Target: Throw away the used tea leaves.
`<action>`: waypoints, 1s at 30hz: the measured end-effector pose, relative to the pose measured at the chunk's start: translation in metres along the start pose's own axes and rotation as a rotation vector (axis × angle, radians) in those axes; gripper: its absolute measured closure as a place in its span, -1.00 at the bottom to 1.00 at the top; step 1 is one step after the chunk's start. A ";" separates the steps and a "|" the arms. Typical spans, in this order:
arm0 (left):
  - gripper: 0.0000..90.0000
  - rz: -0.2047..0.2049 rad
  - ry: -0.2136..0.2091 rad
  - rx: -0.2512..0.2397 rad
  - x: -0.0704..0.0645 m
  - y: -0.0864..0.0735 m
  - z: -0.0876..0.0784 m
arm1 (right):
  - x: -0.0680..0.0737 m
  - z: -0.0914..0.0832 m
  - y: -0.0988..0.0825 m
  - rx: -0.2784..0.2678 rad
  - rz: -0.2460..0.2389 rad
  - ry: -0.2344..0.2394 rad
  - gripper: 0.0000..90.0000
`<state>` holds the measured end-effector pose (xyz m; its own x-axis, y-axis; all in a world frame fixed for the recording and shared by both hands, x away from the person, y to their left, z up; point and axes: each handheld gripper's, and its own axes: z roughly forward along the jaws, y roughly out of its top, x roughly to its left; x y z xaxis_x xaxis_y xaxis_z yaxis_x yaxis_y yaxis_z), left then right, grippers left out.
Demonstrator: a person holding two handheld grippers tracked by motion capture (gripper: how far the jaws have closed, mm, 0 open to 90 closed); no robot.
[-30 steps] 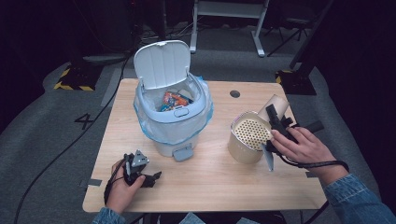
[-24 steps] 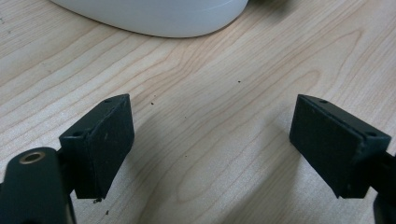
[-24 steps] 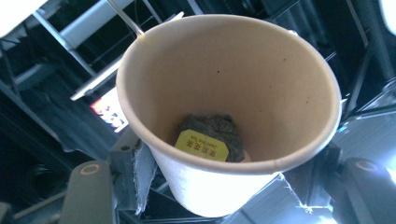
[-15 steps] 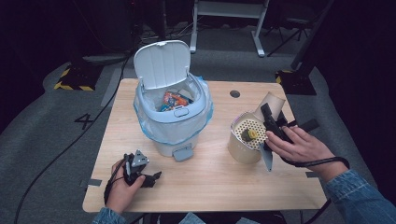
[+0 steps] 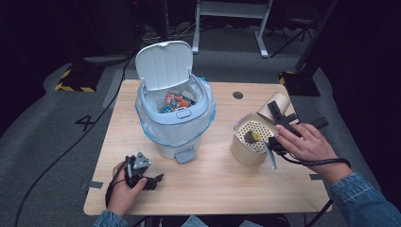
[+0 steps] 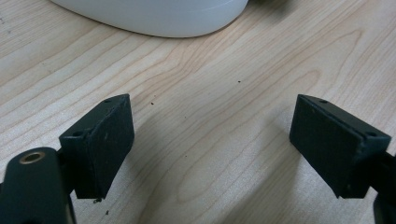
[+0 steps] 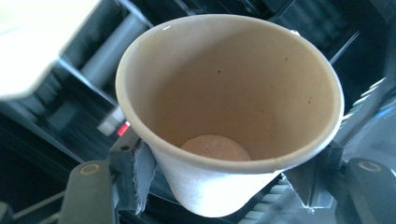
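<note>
Emptying a paper cup (image 7: 229,116) into the perforated strainer can (image 5: 251,140), which serves as landmark throughout. The right tongs (image 7: 219,182) grip the cup around its lower wall, one jaw on each side, having just eased open a little while the cup stays between them; the cup lies tipped on its side directly behind the can, its mouth toward the can's rim. Its inside looks empty, and a small dark lump (image 5: 252,137) rests on the can's perforated insert. The left tongs (image 5: 150,179) rest on the counter (image 5: 217,189) well to the left of the can, jaws spread wide with nothing between them, just in front of the lidded bin (image 5: 174,118), whose lid stands open. To finish the step well, the cup's mouth should probably stay over the can until no residue remains, and the grip should stay light enough not to crush the thin paper wall.
</note>
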<state>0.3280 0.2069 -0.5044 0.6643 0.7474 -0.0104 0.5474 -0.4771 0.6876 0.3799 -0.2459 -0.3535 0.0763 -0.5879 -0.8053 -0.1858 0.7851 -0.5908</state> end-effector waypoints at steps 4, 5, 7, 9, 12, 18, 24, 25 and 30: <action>-0.68 0.001 0.000 0.000 0.000 0.000 0.000 | -0.003 0.004 -0.013 -0.062 0.291 0.099 -0.27; -0.68 -0.001 0.000 0.000 0.000 0.000 0.000 | -0.003 0.005 -0.016 -0.073 0.343 0.107 -0.28; -0.68 -0.001 0.000 0.000 0.000 0.000 0.000 | -0.001 0.008 -0.023 -0.085 0.429 0.134 -0.28; -0.68 -0.001 0.000 0.000 0.000 0.000 0.000 | 0.000 0.011 -0.030 -0.107 0.541 0.168 -0.28; -0.68 -0.001 0.000 0.000 0.000 0.000 0.000 | 0.001 0.015 -0.043 -0.154 0.707 0.213 -0.28; -0.68 0.000 0.000 0.000 0.000 0.000 0.000 | 0.005 0.020 -0.061 -0.252 1.061 0.320 -0.28; -0.68 -0.001 0.000 0.000 0.000 0.000 0.000 | 0.012 0.025 -0.071 -0.357 1.394 0.446 -0.29; -0.68 -0.001 0.000 0.000 0.000 0.000 0.000 | 0.014 0.026 -0.073 -0.382 1.463 0.485 -0.29; -0.68 -0.001 0.000 0.000 0.000 0.000 0.000 | 0.024 0.033 -0.077 -0.451 1.673 0.601 -0.30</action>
<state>0.3280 0.2068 -0.5045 0.6639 0.7477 -0.0112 0.5479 -0.4762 0.6878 0.4282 -0.3145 -0.3290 -0.7457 0.6035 -0.2824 0.0848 0.5064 0.8581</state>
